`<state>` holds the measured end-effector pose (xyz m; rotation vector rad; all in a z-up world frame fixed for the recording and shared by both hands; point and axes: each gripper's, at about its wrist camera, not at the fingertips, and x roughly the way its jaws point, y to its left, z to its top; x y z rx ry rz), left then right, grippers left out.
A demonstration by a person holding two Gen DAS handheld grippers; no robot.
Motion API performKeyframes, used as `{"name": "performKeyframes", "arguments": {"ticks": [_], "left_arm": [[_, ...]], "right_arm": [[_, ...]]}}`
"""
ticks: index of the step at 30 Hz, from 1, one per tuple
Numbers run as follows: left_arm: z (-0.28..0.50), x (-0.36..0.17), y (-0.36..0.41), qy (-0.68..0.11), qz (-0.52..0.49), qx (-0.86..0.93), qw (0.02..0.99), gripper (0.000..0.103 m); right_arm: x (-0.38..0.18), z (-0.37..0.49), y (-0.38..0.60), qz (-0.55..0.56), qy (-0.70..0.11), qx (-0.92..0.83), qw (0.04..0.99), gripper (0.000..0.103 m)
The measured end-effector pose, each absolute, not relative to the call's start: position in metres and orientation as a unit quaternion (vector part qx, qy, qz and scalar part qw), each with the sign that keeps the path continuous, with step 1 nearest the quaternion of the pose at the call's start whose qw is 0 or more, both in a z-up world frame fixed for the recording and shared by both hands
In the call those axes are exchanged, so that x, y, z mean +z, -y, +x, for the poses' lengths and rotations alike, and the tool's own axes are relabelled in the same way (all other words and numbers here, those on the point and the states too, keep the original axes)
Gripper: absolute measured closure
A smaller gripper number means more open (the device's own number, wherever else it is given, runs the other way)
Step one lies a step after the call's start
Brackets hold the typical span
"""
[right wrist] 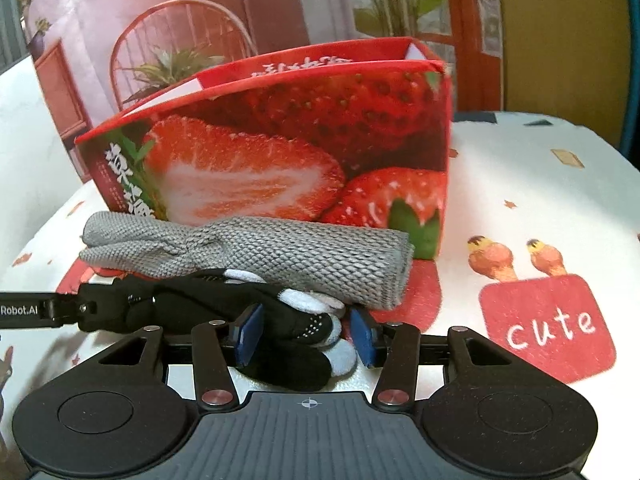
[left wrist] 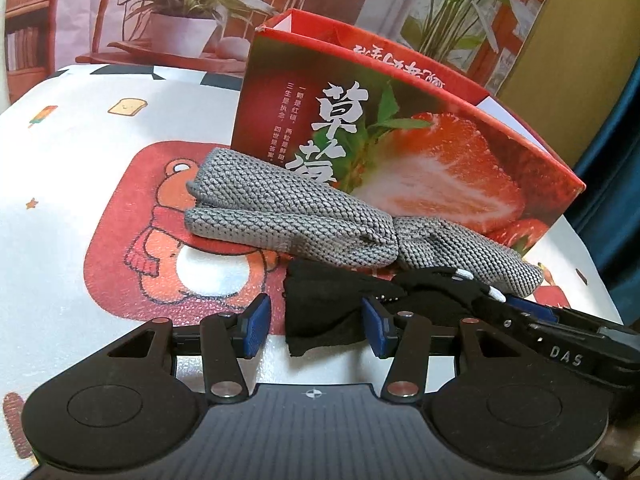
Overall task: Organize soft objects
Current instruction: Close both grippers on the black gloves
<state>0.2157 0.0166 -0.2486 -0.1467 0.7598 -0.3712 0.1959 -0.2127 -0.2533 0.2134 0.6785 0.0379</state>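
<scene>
A black glove (left wrist: 336,304) with white fingertips lies on the cartoon tablecloth, just in front of a pair of grey knitted gloves (left wrist: 288,216). My left gripper (left wrist: 316,326) is open around the black glove's cuff end, and its left pad stands clear of the cloth. In the right wrist view my right gripper (right wrist: 306,336) straddles the black glove's (right wrist: 200,300) finger end. The white tips lie between its blue pads, which are not clamped. The grey gloves (right wrist: 280,256) lie behind it.
An open red strawberry box (left wrist: 420,152) (right wrist: 280,140) stands upright right behind the grey gloves. The tablecloth (right wrist: 520,200) stretches to the right, and its edge (left wrist: 48,92) curves away on the left. The left tool's black housing (right wrist: 40,310) reaches in from the left.
</scene>
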Motion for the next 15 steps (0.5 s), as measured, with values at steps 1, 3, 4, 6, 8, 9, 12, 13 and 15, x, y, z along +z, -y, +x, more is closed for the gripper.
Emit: {"name": "performKeyframes", "arguments": {"ticks": [1, 3, 4, 6, 8, 9, 12, 13, 15], "left_arm": [[0.2156, -0.2493, -0.0175, -0.367, -0.074, -0.182, 0.909, 0.051], [0.215, -0.2503, -0.0202, -0.365, -0.079, -0.187, 0.909, 0.051], [0.215, -0.2507, -0.0209, -0.364, -0.08, -0.189, 0.909, 0.051], [0.2147, -0.2511, -0.0215, -0.362, -0.079, -0.193, 0.909, 0.052], [0.2144, -0.2511, -0.0221, -0.362, -0.078, -0.194, 0.908, 0.052], [0.2142, -0.2509, -0.0216, -0.362, -0.077, -0.195, 0.908, 0.052], [0.2139, -0.2509, -0.0197, -0.36, -0.073, -0.197, 0.909, 0.052], [0.2135, -0.251, -0.0192, -0.359, -0.072, -0.198, 0.909, 0.052], [0.2122, -0.2512, -0.0172, -0.357, -0.065, -0.197, 0.911, 0.052]], "right_arm": [[-0.2549, 0.1956, 0.2102, 0.096, -0.329, 0.021, 0.939, 0.056], [-0.2583, 0.1946, 0.2106, 0.091, -0.319, 0.026, 0.943, 0.054], [-0.2591, 0.1942, 0.2124, 0.095, -0.316, 0.029, 0.944, 0.054], [-0.2592, 0.1954, 0.2137, 0.097, -0.315, 0.032, 0.944, 0.053], [-0.2597, 0.1961, 0.2125, 0.092, -0.314, 0.032, 0.944, 0.052], [-0.2597, 0.1964, 0.2116, 0.09, -0.314, 0.032, 0.945, 0.051], [-0.2596, 0.1975, 0.2103, 0.086, -0.313, 0.034, 0.945, 0.05], [-0.2595, 0.1976, 0.2106, 0.086, -0.313, 0.035, 0.945, 0.05], [-0.2598, 0.1976, 0.2113, 0.086, -0.313, 0.037, 0.945, 0.049]]}}
